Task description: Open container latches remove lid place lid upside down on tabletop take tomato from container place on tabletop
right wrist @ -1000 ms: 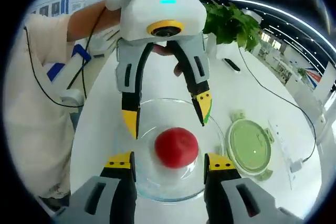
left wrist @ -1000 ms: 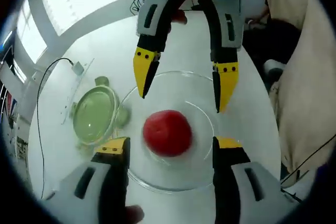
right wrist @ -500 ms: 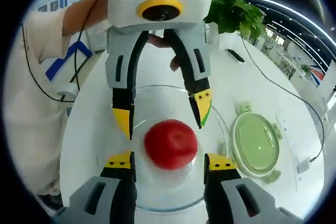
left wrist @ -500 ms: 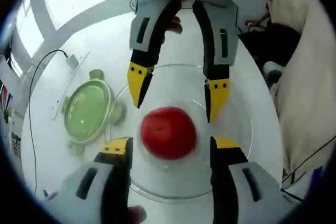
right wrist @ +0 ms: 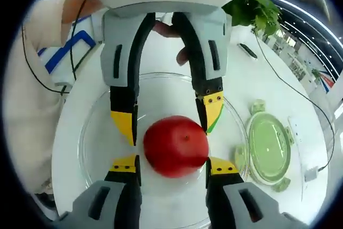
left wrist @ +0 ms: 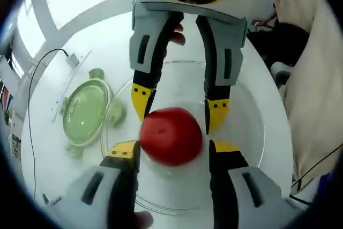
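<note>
A red tomato (left wrist: 170,135) lies in the middle of a clear glass container (left wrist: 244,132) on a white table. In the left gripper view my left gripper (left wrist: 174,149) is open, its yellow tips on either side of the tomato's near part. My right gripper (left wrist: 179,106) comes down from the top, open, with its tips beside the tomato's far part. The right gripper view mirrors this: the right gripper (right wrist: 172,164) straddles the tomato (right wrist: 176,146) and the left gripper (right wrist: 168,116) faces it, inside the container (right wrist: 91,148). The round green lid (left wrist: 86,112) rests on the table beside the container.
The lid (right wrist: 269,151) lies right of the container in the right gripper view. A black cable (left wrist: 40,73) crosses the table past the lid. A potted plant (right wrist: 256,9) stands at the far side. A person's hand (right wrist: 171,28) holds the facing gripper, and the table edge is close.
Both views have closed in on the tomato, which now looks larger. Each facing gripper has come nearer, its tips now beside the tomato. Jaw openings look unchanged.
</note>
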The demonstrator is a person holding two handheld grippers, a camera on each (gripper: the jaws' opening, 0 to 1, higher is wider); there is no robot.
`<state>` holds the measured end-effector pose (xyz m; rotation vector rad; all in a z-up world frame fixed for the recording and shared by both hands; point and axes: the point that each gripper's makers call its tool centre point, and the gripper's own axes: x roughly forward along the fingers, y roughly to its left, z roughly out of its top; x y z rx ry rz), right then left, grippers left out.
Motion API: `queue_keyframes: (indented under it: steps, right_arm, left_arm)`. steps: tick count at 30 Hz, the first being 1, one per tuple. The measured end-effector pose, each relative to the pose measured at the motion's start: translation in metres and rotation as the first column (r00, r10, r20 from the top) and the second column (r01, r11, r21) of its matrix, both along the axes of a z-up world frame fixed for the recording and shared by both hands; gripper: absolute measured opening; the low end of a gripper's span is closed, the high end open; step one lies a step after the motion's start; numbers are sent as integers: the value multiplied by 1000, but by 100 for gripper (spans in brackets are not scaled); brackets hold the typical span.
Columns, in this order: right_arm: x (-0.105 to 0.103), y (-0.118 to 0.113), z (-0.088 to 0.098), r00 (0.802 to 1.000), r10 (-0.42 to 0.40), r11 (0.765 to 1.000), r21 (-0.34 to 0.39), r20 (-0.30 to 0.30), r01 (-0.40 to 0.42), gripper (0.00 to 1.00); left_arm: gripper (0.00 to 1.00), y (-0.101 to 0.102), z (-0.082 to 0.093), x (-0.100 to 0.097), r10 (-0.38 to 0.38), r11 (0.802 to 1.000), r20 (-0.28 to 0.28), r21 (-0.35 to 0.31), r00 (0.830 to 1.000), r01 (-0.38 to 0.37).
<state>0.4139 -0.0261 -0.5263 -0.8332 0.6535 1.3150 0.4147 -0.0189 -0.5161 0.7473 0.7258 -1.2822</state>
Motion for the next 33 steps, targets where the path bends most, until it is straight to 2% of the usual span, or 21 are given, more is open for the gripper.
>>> queue_keyframes:
  steps: [3, 11, 15, 20, 25, 33]
  right_arm:
    - [1, 1, -5, 1000, -5, 1000, -10, 9, 5, 39]
    - [0, 3, -6, 1000, -9, 1000, -2, 2, 9, 40]
    - [0, 5, -7, 1000, -10, 1000, -6, 2, 10, 41]
    - [0, 4, -7, 1000, -11, 1000, 0, 0, 11, 41]
    - [0, 4, -6, 1000, -13, 1000, 8, 1, 13, 40]
    - [3, 3, 9, 1000, -15, 999, 35, 8, 15, 40]
  left_arm:
    - [45, -1, -1, 1, -4, 1000, 26, -6, 1000, 4]
    - [44, -3, 0, 0, 8, 999, 33, -34, 999, -7]
    - [44, -3, -1, -1, 9, 1000, 37, -27, 999, -8]
    - [38, -2, -1, 3, 37, 999, 52, -26, 998, -36]
    - [37, -2, 0, 3, 43, 998, 47, -43, 998, -41]
    - [36, -3, 13, 6, 48, 996, 47, -83, 998, -44]
